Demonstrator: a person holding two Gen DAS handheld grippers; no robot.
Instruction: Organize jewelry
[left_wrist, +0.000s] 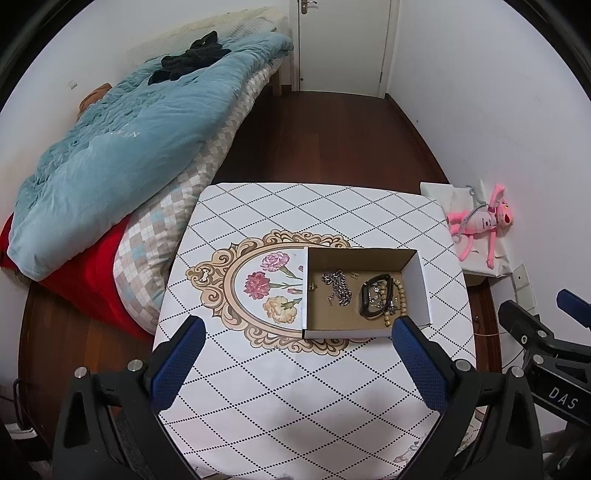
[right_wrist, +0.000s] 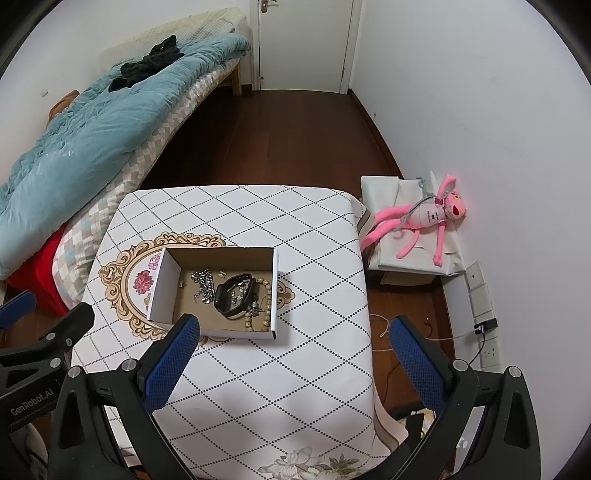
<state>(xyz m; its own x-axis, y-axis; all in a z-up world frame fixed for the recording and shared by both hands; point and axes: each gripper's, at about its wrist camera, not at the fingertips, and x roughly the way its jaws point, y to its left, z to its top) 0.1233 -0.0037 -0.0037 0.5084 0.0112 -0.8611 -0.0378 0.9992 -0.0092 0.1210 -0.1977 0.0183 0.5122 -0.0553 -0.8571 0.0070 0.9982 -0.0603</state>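
An open cardboard box (left_wrist: 417, 291) with white outer walls sits on the patterned tablecloth; it also shows in the right wrist view (right_wrist: 162, 288). Inside lie a silver chain (left_wrist: 338, 288) (right_wrist: 207, 284), a black band (left_wrist: 369, 301) (right_wrist: 232, 293), a beaded bracelet (left_wrist: 397, 299) (right_wrist: 264, 302) and small gold pieces (right_wrist: 221, 274). My left gripper (left_wrist: 299, 328) is open and empty, above the table just in front of the box. My right gripper (right_wrist: 293, 326) is open and empty, in front of and to the right of the box.
The small table (left_wrist: 295, 398) (right_wrist: 295, 387) stands beside a bed with a blue quilt (left_wrist: 118, 147). A pink plush toy (right_wrist: 424, 218) lies on a white-wrapped box by the right wall. Wall sockets and cables (right_wrist: 484, 325) are at the right. A door (right_wrist: 303, 40) is at the back.
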